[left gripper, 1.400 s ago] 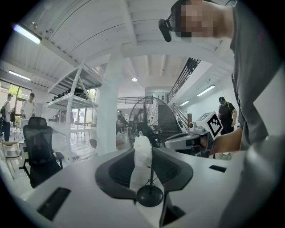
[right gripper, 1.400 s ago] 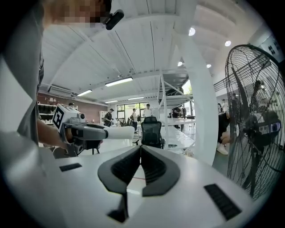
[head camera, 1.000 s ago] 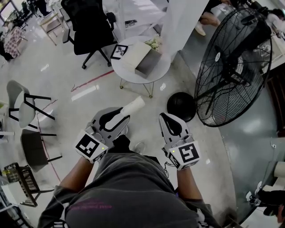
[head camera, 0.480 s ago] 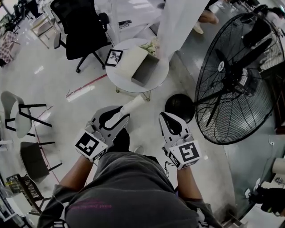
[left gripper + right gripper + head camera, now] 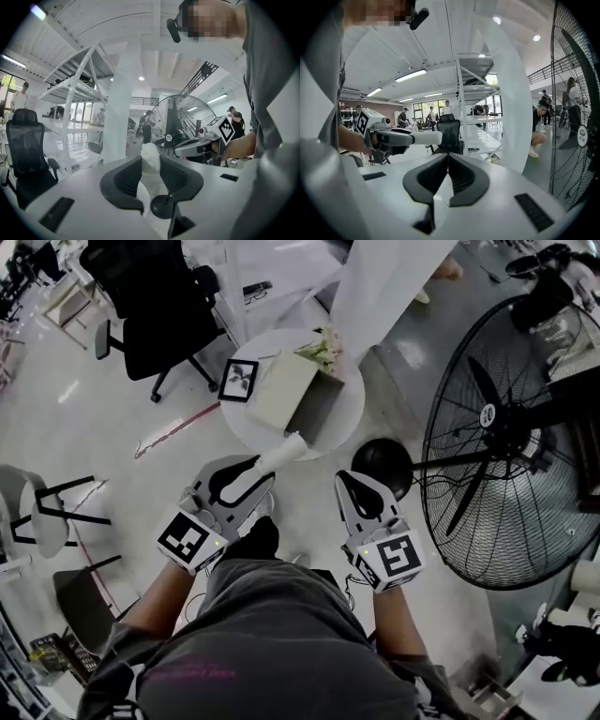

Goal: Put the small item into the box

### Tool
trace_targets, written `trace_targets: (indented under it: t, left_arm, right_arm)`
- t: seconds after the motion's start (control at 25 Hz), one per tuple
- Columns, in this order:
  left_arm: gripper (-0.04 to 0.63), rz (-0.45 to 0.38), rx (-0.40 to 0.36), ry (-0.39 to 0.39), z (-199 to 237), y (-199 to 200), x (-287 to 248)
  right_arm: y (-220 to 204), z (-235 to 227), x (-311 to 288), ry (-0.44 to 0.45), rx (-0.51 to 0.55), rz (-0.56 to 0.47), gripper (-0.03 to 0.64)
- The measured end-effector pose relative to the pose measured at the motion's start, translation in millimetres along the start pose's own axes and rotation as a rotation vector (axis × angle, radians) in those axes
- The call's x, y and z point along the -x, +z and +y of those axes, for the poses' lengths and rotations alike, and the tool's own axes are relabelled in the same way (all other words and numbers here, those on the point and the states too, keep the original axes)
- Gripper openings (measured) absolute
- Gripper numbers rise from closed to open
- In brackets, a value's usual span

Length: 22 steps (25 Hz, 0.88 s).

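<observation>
We stand on a pale, glossy floor [image 5: 112,437] in an open hall, with a big black fan [image 5: 506,437] to our right and an office chair [image 5: 150,306] further off. Ahead of us is a small round worktop [image 5: 349,420]. On it sits the box [image 5: 298,397], its lid raised and the grey inside open toward us. A picture frame [image 5: 238,380] lies just beside the box, and some flowers [image 5: 321,346] stand behind it.

The left gripper [image 5: 255,472] carries the small white item [image 5: 281,451], a pale cylinder. Its fingers [image 5: 126,180] are clamped on the item's lower part, so the rest juts forward past the tips toward the worktop. The right gripper [image 5: 349,484] is level with the left and well apart from it. Its fingers [image 5: 433,178] are pressed together with nothing between them.

We judge this to be the carrying step: the item is in hand but not yet over the box, with a stretch of floor between us and the worktop's near edge.

The next move calls for us to close that gap and bring the left gripper over the open box. We then need to tip the item down into the grey cavity, clear of the raised lid and the frame, before easing the fingers apart. The right gripper has no evident part to play beyond staying clear.
</observation>
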State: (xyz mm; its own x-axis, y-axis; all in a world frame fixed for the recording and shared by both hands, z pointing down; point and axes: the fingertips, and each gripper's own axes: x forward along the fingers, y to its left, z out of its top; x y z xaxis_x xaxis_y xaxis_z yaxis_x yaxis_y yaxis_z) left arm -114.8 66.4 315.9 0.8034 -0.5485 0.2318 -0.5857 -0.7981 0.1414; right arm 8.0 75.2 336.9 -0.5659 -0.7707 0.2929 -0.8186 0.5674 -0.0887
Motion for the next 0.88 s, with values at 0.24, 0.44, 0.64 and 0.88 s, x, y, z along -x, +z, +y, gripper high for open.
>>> trace_targets:
  t: [0.24, 0.44, 0.64, 0.88]
  left_arm:
    - [0.13, 0.012, 0.006, -0.029, 59, 7, -13]
    - [0.13, 0.027, 0.008, -0.061, 96, 7, -22]
    - [0.132, 0.04, 0.014, -0.071, 119, 4, -38]
    - [0.132, 0.072, 0.036, -0.078, 131, -9, -60]
  right_arm:
    - [14, -10, -57, -0.024, -0.011, 0.017, 0.023]
    - [23, -20, -91, -0.054, -0.017, 0.022, 0.023]
    - [20, -37, -111, -0.075, -0.036, 0.036, 0.023]
    - [7, -58, -124, -0.08, -0.061, 0.056, 0.023]
